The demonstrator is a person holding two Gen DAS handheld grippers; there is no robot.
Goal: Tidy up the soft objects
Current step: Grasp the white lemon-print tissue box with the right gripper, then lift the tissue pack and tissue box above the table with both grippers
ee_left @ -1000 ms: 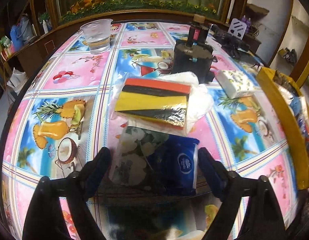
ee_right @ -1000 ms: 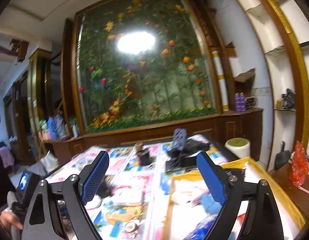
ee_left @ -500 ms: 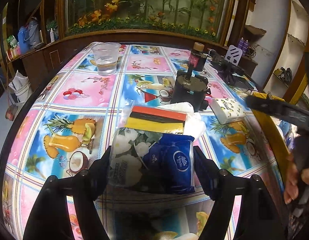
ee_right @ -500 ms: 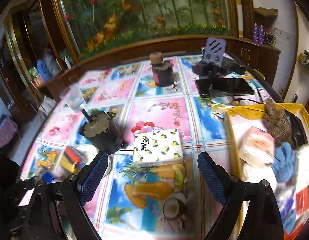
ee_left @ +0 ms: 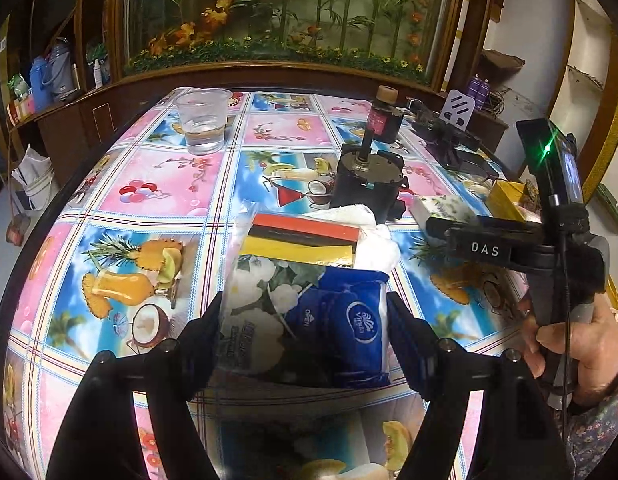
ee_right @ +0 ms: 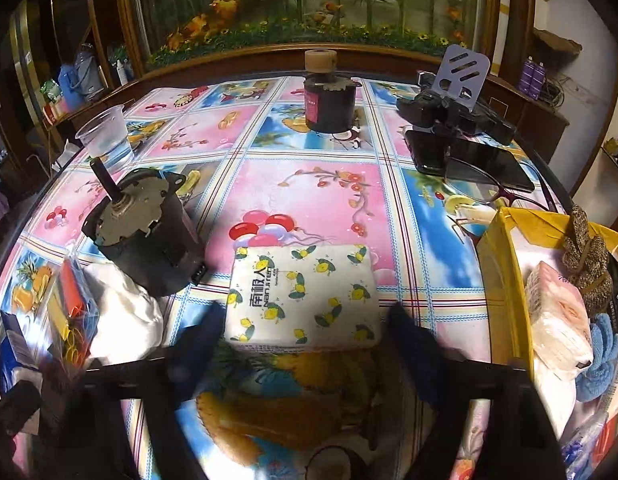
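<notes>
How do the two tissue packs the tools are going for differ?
The blue Vinda pack is dark, blue with white flowers; the lemon-print pack is white with small yellow lemons. The blue pack sits gripped between the left tool's fingers and overlaps a striped packet; the lemon-print pack lies flat and alone, right tool open around it. Both are soft plastic-wrapped tissue packs.

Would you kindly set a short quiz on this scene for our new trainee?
1. True or false: the left tongs clamp the blue tissue pack.
2. What lies between the open right tongs? A plastic cup; B lemon-print tissue pack; C glasses.
3. Fill in: in the right wrist view, the yellow box stands to the lemon-print tissue pack's ____.
Key: 1 true; 2 B; 3 right.
</notes>
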